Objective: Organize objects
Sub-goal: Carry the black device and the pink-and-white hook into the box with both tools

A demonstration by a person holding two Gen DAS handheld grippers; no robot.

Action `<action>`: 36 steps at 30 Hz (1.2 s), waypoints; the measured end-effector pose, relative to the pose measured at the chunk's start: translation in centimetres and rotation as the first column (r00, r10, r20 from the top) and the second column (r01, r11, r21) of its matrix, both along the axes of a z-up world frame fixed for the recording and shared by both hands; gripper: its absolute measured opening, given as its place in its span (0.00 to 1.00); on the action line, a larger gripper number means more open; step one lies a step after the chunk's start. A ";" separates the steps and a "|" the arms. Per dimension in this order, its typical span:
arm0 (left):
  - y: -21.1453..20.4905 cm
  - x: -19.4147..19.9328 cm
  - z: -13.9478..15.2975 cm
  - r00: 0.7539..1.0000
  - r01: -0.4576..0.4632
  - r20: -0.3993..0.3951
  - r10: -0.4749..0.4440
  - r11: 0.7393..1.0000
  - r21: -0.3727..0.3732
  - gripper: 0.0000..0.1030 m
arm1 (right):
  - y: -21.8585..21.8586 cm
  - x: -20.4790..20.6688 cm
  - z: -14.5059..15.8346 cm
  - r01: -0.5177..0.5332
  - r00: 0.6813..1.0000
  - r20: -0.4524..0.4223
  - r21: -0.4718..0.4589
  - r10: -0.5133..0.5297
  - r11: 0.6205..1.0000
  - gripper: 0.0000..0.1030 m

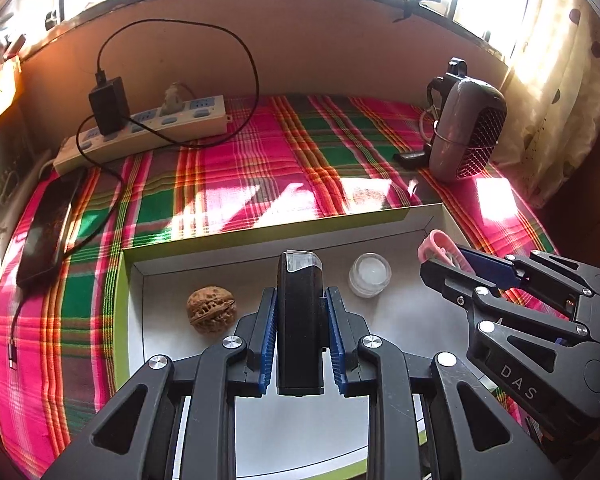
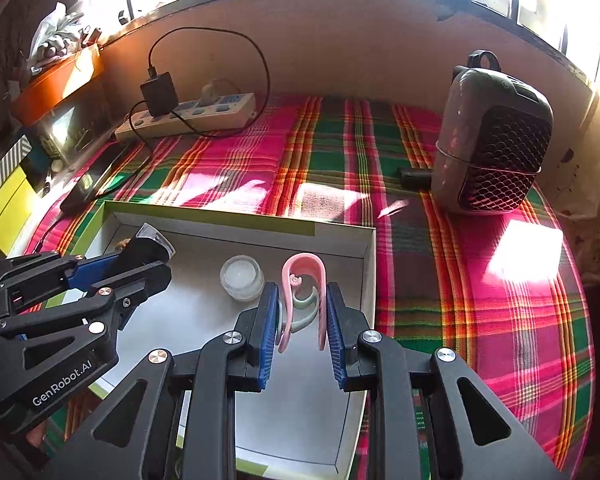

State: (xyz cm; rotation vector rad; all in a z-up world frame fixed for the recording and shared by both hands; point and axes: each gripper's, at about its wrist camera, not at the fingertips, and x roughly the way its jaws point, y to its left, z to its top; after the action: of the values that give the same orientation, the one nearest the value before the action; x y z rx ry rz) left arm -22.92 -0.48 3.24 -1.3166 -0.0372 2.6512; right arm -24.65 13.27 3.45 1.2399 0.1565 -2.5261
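Observation:
A shallow white box with a green rim (image 1: 236,232) (image 2: 220,218) lies on the plaid cloth. My left gripper (image 1: 301,298) is shut on a black bike light with a clear lens (image 1: 299,320), held over the box; it also shows in the right wrist view (image 2: 148,250). My right gripper (image 2: 302,294) is shut on a pink clip (image 2: 304,280) over the box's right side; the clip also shows in the left wrist view (image 1: 440,246). A walnut (image 1: 211,309) and a small clear jar (image 1: 370,274) (image 2: 242,278) lie in the box.
A power strip (image 1: 148,132) (image 2: 192,114) with a black charger and cable sits at the back left. A phone (image 1: 46,228) lies at the left. A grey speaker (image 1: 466,132) (image 2: 496,140) stands at the back right, beside a small black stick (image 1: 410,159).

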 end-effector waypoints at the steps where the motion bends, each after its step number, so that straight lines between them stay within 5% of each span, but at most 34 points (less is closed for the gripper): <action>1: 0.0 -0.1 -0.1 1.000 0.000 0.002 0.000 1.000 -0.001 0.21 | -0.1 -0.2 -0.2 -0.002 1.000 0.003 0.002 0.002 1.000 0.24; 36: 0.2 -1.6 -2.1 0.999 -0.012 0.041 0.013 1.000 -0.022 0.21 | -0.9 -1.6 -1.7 -0.015 1.000 0.010 0.022 0.015 1.000 0.24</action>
State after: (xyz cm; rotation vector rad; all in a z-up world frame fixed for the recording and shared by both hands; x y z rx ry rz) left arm -24.56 -0.29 1.13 -1.3817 -0.0221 2.6422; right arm -26.25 12.41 1.71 1.2545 0.1907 -2.5119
